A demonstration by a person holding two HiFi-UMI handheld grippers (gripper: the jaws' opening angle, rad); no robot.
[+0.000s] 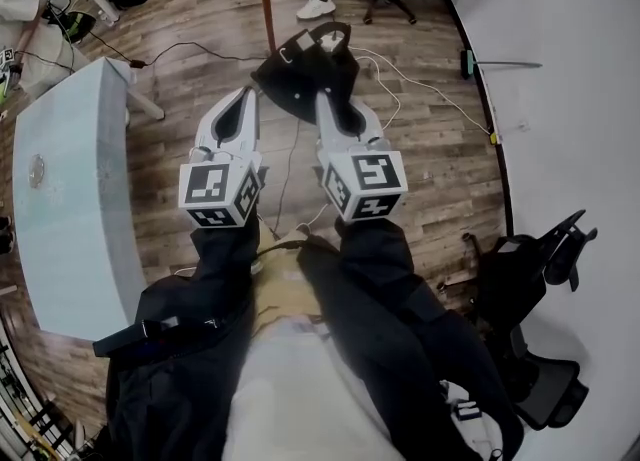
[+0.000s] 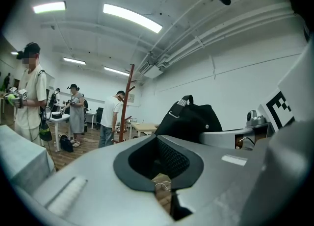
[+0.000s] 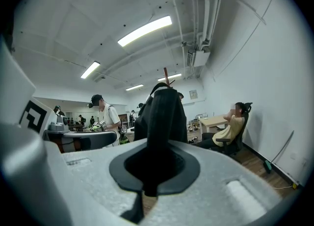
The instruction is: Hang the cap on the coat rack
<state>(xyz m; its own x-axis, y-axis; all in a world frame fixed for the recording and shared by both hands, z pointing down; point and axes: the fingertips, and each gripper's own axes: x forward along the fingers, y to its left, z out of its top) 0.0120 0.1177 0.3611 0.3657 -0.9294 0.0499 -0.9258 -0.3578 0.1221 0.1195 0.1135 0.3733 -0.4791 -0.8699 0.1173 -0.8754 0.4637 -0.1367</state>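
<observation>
Plank wood floor (image 1: 430,149) fills the head view. The coat rack (image 2: 128,97), a reddish-brown wooden pole with angled pegs, stands left of centre in the left gripper view, and its top just shows above the cap in the right gripper view.

Both grey plastic grippers reach toward the top of the head view, side by side. The right gripper (image 1: 325,99) is clenched on the cap (image 1: 305,74), with black fabric filling its dark-lined hollow. The left gripper (image 1: 245,97) has its jaws together on nothing, and its mesh-textured hollow is bare.

The cap is soft black cloth at the upper centre of the head view, just below the pole. In the right gripper view it rises upright from the jaws. A strap loop with a small silver buckle (image 2: 182,102) tops it.
</observation>
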